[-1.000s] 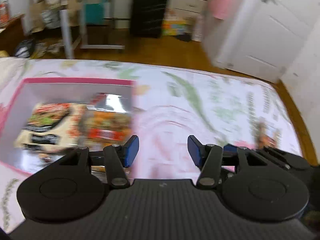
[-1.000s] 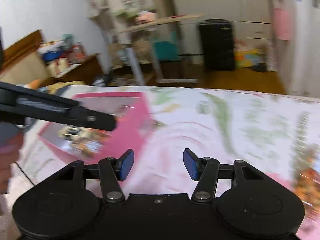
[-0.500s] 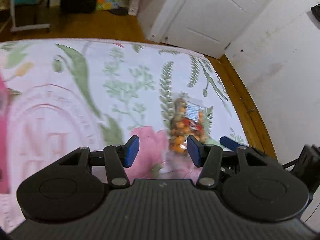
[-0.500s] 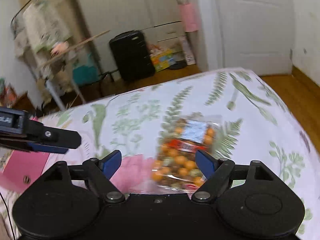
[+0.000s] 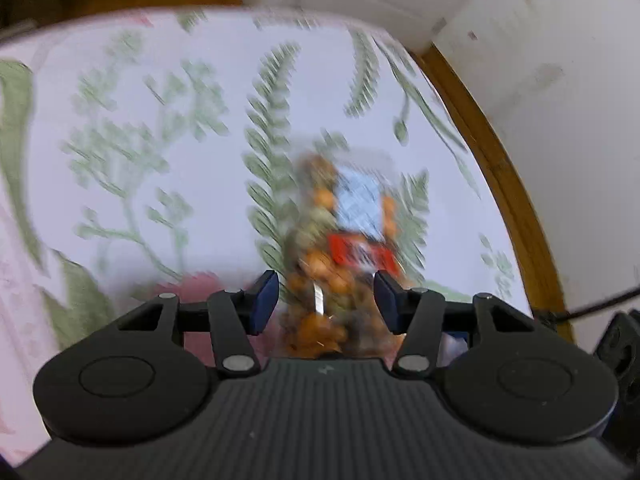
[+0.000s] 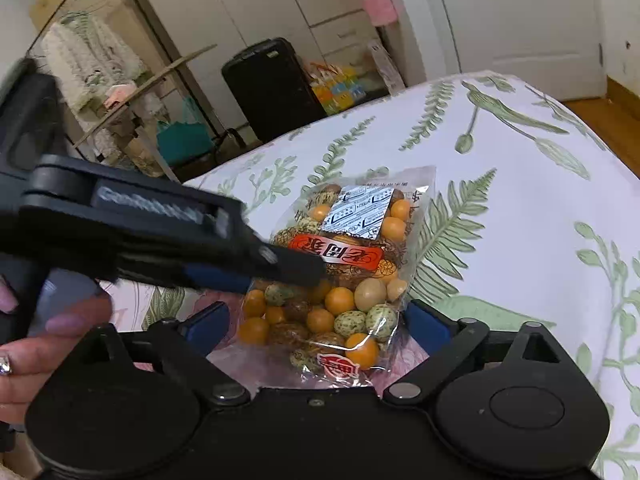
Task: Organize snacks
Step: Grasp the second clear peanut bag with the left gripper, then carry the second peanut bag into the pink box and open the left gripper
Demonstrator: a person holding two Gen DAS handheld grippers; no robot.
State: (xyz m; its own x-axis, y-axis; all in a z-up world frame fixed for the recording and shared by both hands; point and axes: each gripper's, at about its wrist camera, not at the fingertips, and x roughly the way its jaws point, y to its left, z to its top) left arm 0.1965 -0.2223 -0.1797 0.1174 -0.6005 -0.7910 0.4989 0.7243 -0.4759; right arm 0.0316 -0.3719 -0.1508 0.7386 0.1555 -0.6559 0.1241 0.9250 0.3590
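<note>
A clear bag of orange and speckled coated nuts (image 6: 352, 276) with a red label lies flat on the fern-print bedsheet (image 6: 520, 208). My right gripper (image 6: 318, 320) hangs low over the bag's near end, its jaws opening wide, with the bag between the blue pads and neither pad touching it. My left gripper (image 6: 296, 266) reaches in from the left, its tip over the middle of the bag. In the blurred left wrist view the bag (image 5: 348, 236) shows between and beyond the left gripper (image 5: 326, 304), whose pads stand partly apart and do not press on it.
The bed's edge and wooden floor (image 5: 500, 168) run along the right, beside a white wall. A black suitcase (image 6: 272, 88), a folding table with clutter (image 6: 132, 92), wardrobes and a white door (image 6: 520, 20) stand beyond the bed. A person's hand (image 6: 36, 344) holds the left tool.
Both grippers swung away from the pink box toward the nut bag and came down over it. The right jaws widened from half open to wide. The left jaws kept the same gap.
</note>
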